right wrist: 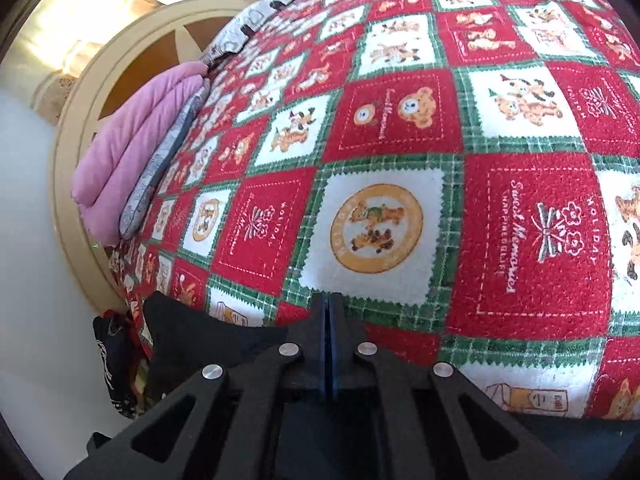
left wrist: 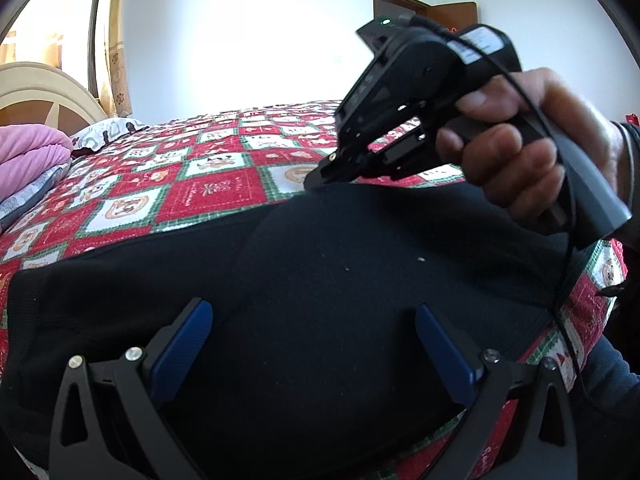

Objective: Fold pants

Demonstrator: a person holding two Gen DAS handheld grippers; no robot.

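Observation:
Black pants (left wrist: 320, 280) lie flat on a red, white and green patchwork bedspread (left wrist: 192, 176). My left gripper (left wrist: 312, 332) is open, its blue pads (left wrist: 188, 344) spread just above the near part of the pants. My right gripper (left wrist: 316, 178), held in a hand, touches the far edge of the pants with its tip. In the right wrist view the right gripper (right wrist: 329, 304) has its blue pads pressed together at the pants' edge (right wrist: 192, 328); whether cloth lies between them is hidden.
Folded pink bedding (left wrist: 28, 152) and a grey pillow (right wrist: 160, 168) sit by the cream headboard (right wrist: 120, 80). A window with curtains (left wrist: 104, 40) is at the left. A brown door (left wrist: 424, 4) is at the far wall. A black cable (left wrist: 568, 264) hangs from the right gripper.

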